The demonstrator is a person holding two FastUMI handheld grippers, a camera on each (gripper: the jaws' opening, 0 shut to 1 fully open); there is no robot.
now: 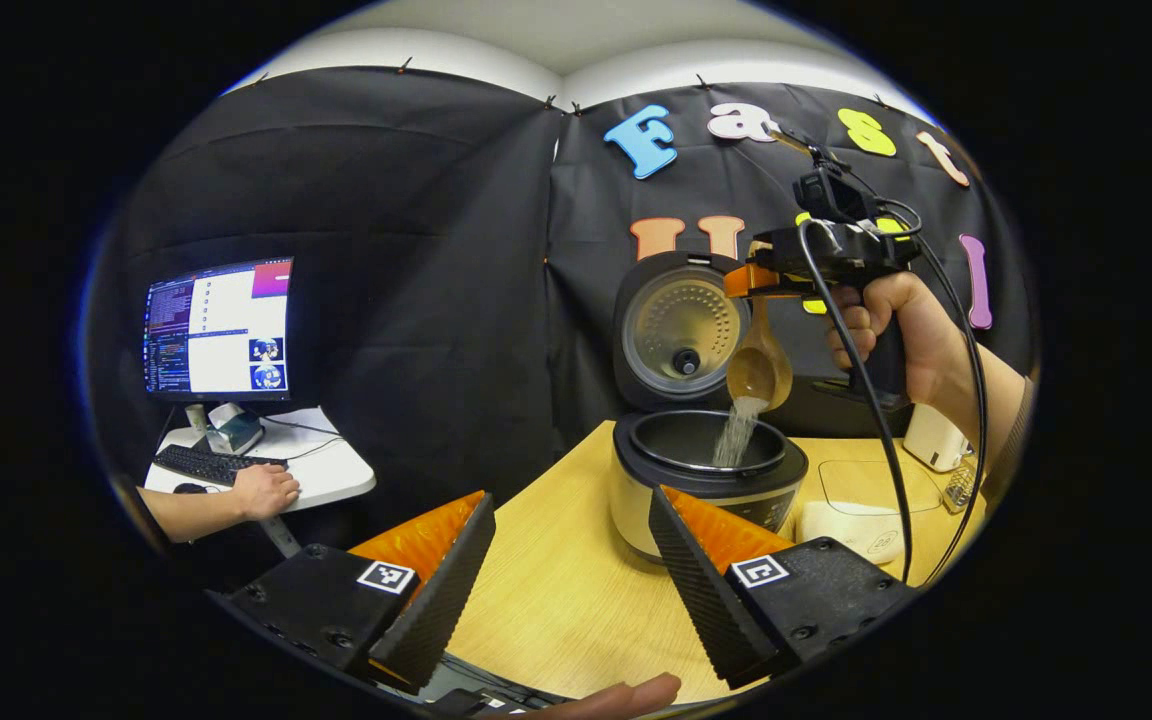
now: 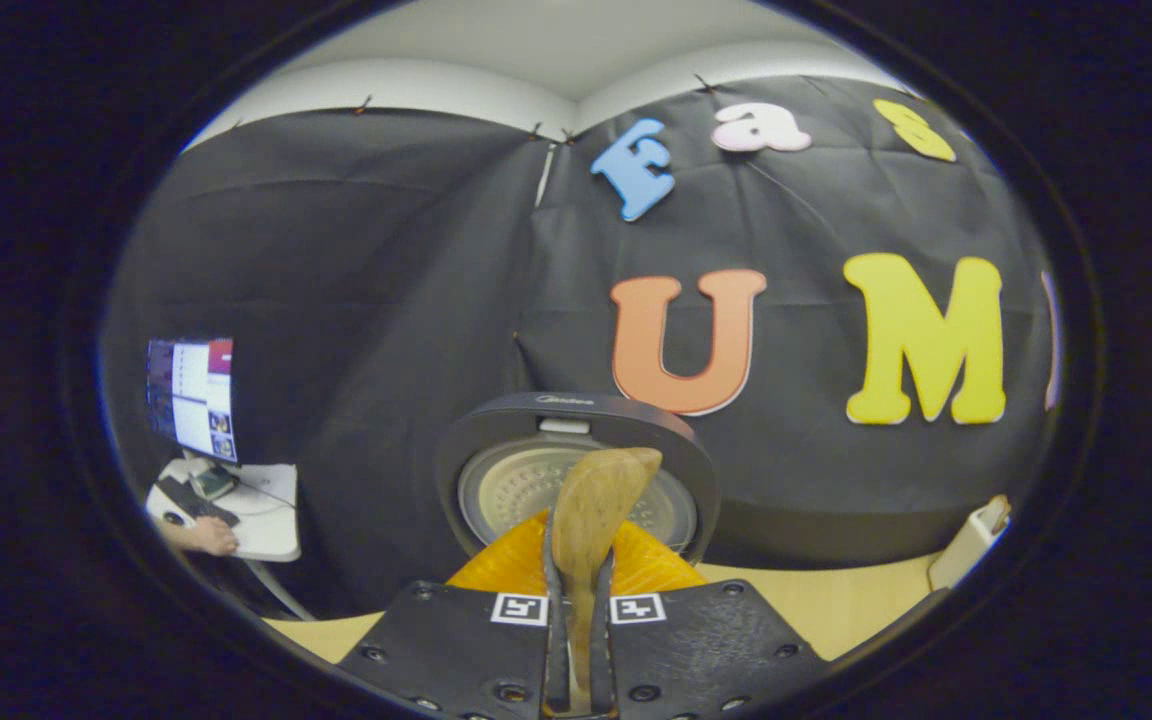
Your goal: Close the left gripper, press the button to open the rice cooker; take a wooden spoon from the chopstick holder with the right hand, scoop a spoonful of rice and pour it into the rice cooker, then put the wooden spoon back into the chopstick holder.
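The rice cooker point(image 1: 706, 480) stands on the wooden table point(image 1: 556, 590) with its lid point(image 1: 681, 330) swung up. Above the pot, my right gripper point(image 1: 761, 282) is shut on the handle of the wooden spoon point(image 1: 758, 372), held by a hand point(image 1: 901, 335). The spoon's bowl tips down and rice point(image 1: 738, 430) streams into the inner pot. In the right gripper view the spoon point(image 2: 601, 505) stands between my right gripper's point(image 2: 576, 600) closed fingers, in front of the raised lid point(image 2: 536, 425). My left gripper point(image 1: 568, 500) hangs open, low over the table in front of the cooker, holding nothing.
A white lidded container point(image 1: 851, 525), a white box point(image 1: 936, 437) and a small mesh holder point(image 1: 958, 488) sit on the table to the cooker's right. Off to the left a monitor point(image 1: 219, 328) and keyboard point(image 1: 216, 465) rest on a small white desk, with a person's hand point(image 1: 266, 490) there.
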